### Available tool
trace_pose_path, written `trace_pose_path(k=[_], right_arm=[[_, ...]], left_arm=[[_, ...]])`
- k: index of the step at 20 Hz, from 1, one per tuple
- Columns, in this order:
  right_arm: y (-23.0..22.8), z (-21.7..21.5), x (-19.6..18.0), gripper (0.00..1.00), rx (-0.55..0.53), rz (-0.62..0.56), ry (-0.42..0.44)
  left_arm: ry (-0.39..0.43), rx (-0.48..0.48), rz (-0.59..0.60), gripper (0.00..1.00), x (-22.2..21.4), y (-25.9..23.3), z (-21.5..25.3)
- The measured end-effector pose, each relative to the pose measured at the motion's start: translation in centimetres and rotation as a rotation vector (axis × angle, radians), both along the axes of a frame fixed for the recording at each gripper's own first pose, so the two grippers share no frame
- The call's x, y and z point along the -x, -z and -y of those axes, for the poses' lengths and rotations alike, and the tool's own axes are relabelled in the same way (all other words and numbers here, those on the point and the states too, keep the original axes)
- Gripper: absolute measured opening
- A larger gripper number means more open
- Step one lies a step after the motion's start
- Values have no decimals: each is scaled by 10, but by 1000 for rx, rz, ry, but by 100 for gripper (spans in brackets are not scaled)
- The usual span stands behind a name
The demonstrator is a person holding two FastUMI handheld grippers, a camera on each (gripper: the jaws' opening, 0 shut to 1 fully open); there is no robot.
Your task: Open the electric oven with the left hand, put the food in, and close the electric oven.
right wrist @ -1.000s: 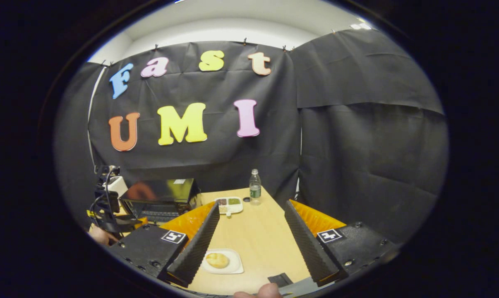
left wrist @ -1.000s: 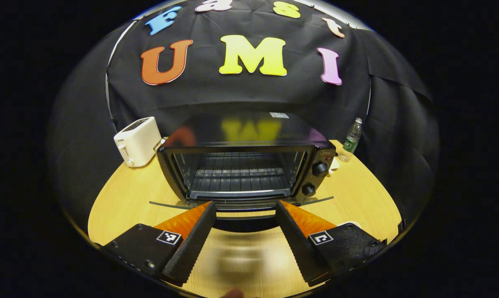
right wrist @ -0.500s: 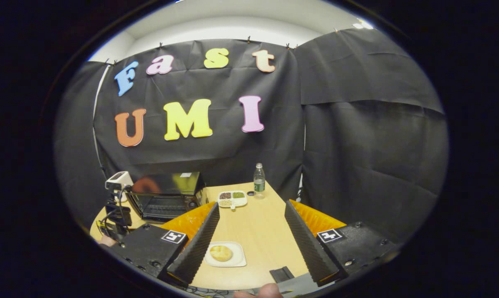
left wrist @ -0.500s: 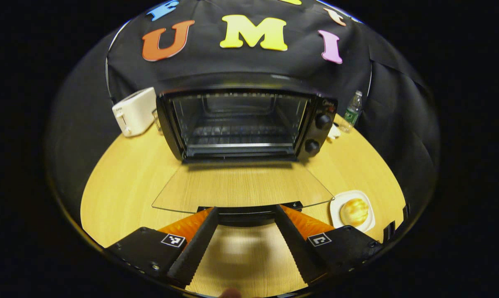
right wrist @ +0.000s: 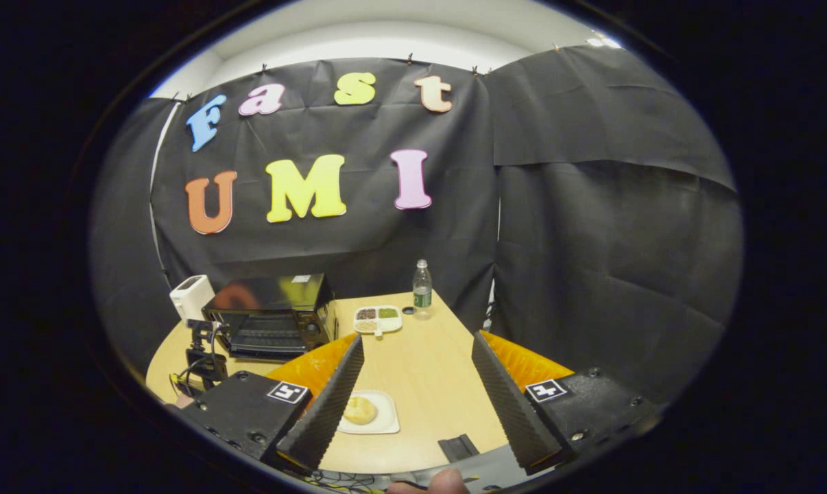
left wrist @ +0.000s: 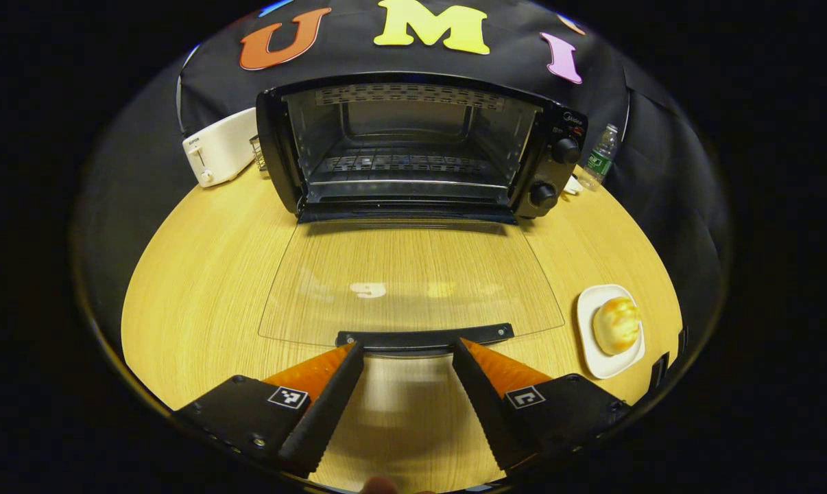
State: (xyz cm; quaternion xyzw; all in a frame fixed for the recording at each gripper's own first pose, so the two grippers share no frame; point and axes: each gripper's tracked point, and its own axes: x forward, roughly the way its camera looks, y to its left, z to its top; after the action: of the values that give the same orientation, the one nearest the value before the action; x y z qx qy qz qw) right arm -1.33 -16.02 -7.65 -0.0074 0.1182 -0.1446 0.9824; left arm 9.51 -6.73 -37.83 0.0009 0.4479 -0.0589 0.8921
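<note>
The black electric oven [left wrist: 413, 144] stands at the back of the round wooden table with its glass door [left wrist: 410, 281] folded down flat and the wire rack inside bare. My left gripper [left wrist: 408, 348] is open, its fingertips just short of the door's black handle [left wrist: 424, 337] and apart from it. A bread bun [left wrist: 617, 324] lies on a small white plate [left wrist: 592, 350] to the right of the door. In the right gripper view, my right gripper [right wrist: 417, 342] hangs open above the table, with the bun [right wrist: 359, 409] low beside its left finger and the oven [right wrist: 269, 315] farther left.
A white toaster [left wrist: 218, 147] stands left of the oven and a water bottle [left wrist: 600, 158] to its right. In the right gripper view, a divided dish [right wrist: 378, 319] of small foods lies near the bottle [right wrist: 422, 289], and a small black object [right wrist: 458, 447] lies at the near table edge.
The oven door has swung from half open down to flat on the table, and my left gripper went down and back with its handle. The right gripper has barely shifted.
</note>
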Motion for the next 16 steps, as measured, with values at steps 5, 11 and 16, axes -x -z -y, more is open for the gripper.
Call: trace_pose_path(k=[5, 11, 16], right_arm=[[11, -8, -6, 97, 4, -30, -26], [39, -9, -12, 97, -19, -95, -53], [86, -23, -17, 98, -75, -185, -120]], left_arm=[[11, 3, 30, 90, 0, -7, -1], [-13, 44, 73, 94, 9, -29, -6], [-32, 70, 156, 94, 23, -73, -15]])
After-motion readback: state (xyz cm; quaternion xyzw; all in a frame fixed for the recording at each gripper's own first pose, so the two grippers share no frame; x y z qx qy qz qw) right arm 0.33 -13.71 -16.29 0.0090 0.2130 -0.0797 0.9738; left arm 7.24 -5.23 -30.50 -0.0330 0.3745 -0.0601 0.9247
